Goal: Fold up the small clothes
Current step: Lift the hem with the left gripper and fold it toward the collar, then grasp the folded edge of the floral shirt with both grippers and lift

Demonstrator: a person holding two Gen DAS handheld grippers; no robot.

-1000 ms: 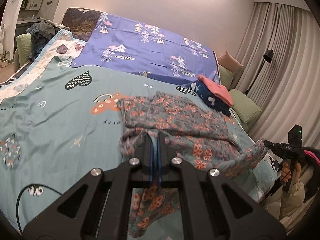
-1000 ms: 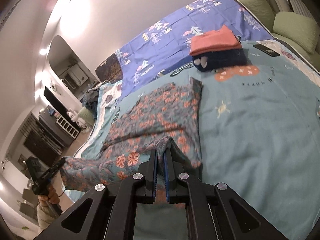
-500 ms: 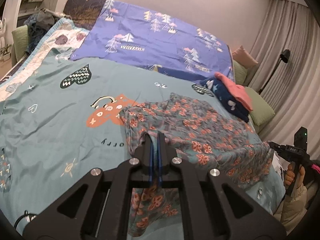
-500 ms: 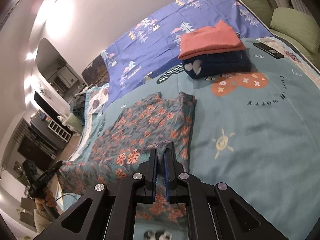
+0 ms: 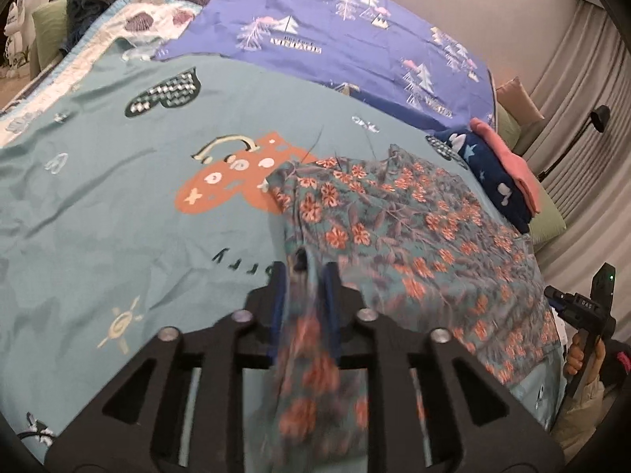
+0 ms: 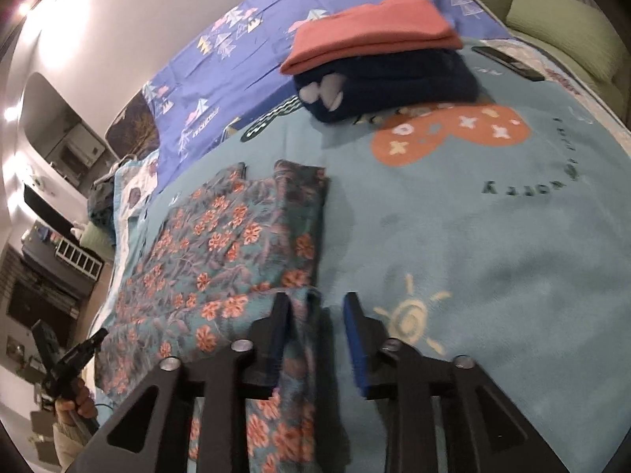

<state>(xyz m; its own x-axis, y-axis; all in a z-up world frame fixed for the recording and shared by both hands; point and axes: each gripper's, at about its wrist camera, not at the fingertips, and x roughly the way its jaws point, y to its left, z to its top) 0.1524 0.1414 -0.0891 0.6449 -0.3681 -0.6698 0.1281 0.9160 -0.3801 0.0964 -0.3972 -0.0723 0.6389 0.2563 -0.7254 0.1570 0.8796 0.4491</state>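
A teal garment with orange flowers [image 5: 398, 232] lies spread on the teal bedcover [image 5: 118, 205]. It also shows in the right wrist view [image 6: 224, 252]. My left gripper [image 5: 303, 276] has its jaws parted, and the garment's near corner slips blurred between them. My right gripper [image 6: 315, 307] is open, with the garment's other near corner loose beside its left finger [image 6: 280, 315]. The garment's near edge hangs over the bed edge under both grippers.
A folded stack, a pink-orange piece [image 6: 370, 27] on a navy one [image 6: 394, 82], sits further back on the bed. A dark remote [image 6: 508, 63] lies beside it. A purple tree-print sheet [image 5: 335, 35] covers the far bed. Green cushions [image 6: 568, 27] and curtains [image 5: 591, 90] are on the right.
Both grippers moved forward over the bed, laying the garment down. Both sets of jaws, shut on the garment's corners before, have opened and the cloth is slipping free.
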